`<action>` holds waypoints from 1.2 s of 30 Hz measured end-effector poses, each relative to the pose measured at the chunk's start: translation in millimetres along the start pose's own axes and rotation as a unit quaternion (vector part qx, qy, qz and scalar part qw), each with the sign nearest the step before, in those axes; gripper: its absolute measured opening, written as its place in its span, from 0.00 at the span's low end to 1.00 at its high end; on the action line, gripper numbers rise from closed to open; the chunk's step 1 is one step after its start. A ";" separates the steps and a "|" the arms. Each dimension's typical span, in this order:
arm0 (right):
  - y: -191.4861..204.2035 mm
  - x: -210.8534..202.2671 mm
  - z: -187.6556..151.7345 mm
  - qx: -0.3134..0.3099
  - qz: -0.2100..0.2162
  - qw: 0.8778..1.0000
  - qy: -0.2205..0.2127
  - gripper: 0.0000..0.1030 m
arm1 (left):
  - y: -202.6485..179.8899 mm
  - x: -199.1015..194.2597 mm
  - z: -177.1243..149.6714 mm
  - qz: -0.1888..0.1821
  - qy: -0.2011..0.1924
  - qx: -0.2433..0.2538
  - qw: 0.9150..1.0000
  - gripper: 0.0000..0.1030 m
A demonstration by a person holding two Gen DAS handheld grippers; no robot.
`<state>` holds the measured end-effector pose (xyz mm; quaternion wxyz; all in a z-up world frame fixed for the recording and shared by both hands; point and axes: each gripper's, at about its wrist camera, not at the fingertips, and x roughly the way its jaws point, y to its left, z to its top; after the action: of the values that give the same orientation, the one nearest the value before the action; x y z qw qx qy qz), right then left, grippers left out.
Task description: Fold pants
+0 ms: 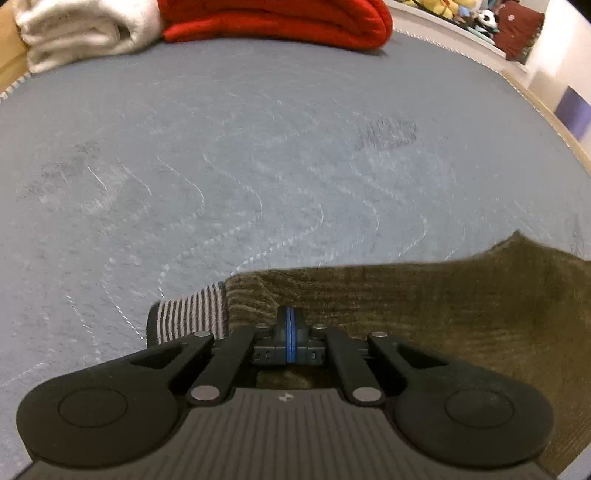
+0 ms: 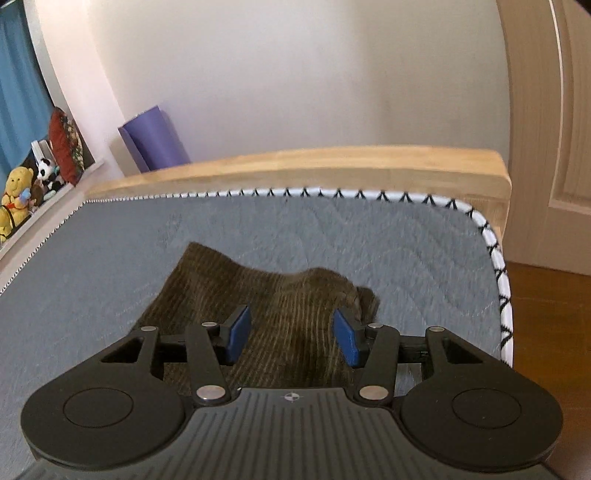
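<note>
Olive corduroy pants [image 1: 406,302] lie on a grey quilted mattress [image 1: 258,147], and their striped inner waistband [image 1: 192,314] is turned outward at the left. My left gripper [image 1: 290,325] has its blue pads pressed together at the pants' edge, and the cloth creases toward the pinch. In the right wrist view the pants [image 2: 288,291] lie rumpled near the mattress corner. My right gripper [image 2: 292,336] hovers just over them, jaws wide apart, with fabric below the gap but no pad pressing on it.
A red blanket [image 1: 277,18] and a folded white towel [image 1: 74,29] sit at the mattress's far end. A wooden bed frame [image 2: 295,162] runs along the edge, with a purple rolled mat [image 2: 155,136], plush toys [image 2: 18,192] and a door [image 2: 554,110] beyond.
</note>
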<state>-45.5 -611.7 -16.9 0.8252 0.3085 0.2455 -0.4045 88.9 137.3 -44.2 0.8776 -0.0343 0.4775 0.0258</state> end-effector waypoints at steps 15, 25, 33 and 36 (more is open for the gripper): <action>-31.0 45.0 -3.9 0.046 -0.055 0.993 0.099 0.78 | -11.0 -12.3 -14.2 -0.021 0.002 -0.005 1.000 0.27; -7.6 55.1 -11.2 -0.010 0.009 0.994 0.107 0.72 | -16.1 -14.4 -8.7 -0.028 -0.001 -0.004 1.000 0.36; -16.7 54.7 -8.3 0.003 0.039 0.995 0.088 0.14 | -11.8 -23.4 -8.6 -0.030 -0.011 -0.011 0.999 0.35; -8.5 32.0 -3.5 -0.007 0.089 0.995 0.048 0.13 | -11.2 -26.6 -9.0 -0.028 -0.015 -0.012 0.999 0.36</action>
<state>-35.3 -629.9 -42.8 0.8473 0.3421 0.2594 -0.3127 67.8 125.0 -26.3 0.8844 -0.0582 0.4630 0.0071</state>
